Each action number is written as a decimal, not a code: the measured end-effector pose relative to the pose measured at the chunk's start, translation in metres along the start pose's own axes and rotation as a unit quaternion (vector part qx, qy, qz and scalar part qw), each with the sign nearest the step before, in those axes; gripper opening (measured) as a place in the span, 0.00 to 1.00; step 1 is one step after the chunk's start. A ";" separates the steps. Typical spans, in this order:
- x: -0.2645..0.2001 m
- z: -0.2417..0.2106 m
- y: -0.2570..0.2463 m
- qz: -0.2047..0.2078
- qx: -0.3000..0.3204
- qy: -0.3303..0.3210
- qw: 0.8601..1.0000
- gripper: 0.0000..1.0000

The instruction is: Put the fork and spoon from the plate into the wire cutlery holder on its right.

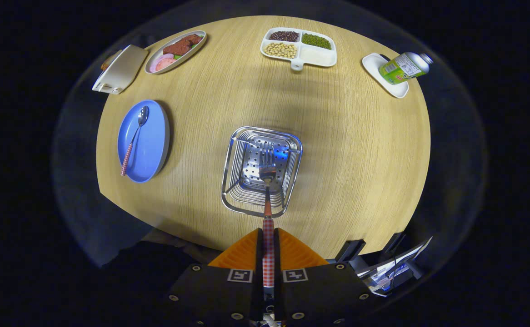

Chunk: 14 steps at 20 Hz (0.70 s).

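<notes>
Bright overhead light on table (pixel 347 150); glare inside cutlery holder (pixel 261 170); fisheye bending, dim blurred edges.

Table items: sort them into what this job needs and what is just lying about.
Job: fork clamped in the gripper, tines over the wire holder; spoon on the blue plate.

Lying about: divided bean tray, meat dish, bottle on a white dish, white box.
</notes>
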<state>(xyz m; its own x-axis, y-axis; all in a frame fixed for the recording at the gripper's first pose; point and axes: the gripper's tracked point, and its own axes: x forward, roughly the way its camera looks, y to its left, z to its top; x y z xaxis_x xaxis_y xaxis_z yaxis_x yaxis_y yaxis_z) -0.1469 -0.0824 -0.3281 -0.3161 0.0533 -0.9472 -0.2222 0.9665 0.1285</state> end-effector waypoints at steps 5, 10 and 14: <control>0.003 0.016 -0.007 -0.004 0.011 -0.005 1.000 0.12; -0.006 0.036 -0.007 -0.009 0.029 -0.055 0.998 0.12; -0.016 0.050 -0.005 -0.012 0.066 -0.114 0.991 0.18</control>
<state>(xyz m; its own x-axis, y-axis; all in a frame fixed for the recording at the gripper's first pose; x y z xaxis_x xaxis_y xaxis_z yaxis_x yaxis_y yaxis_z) -0.0947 -0.0754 -0.3287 -0.0932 0.0709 -0.9931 -0.1001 0.9917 0.0802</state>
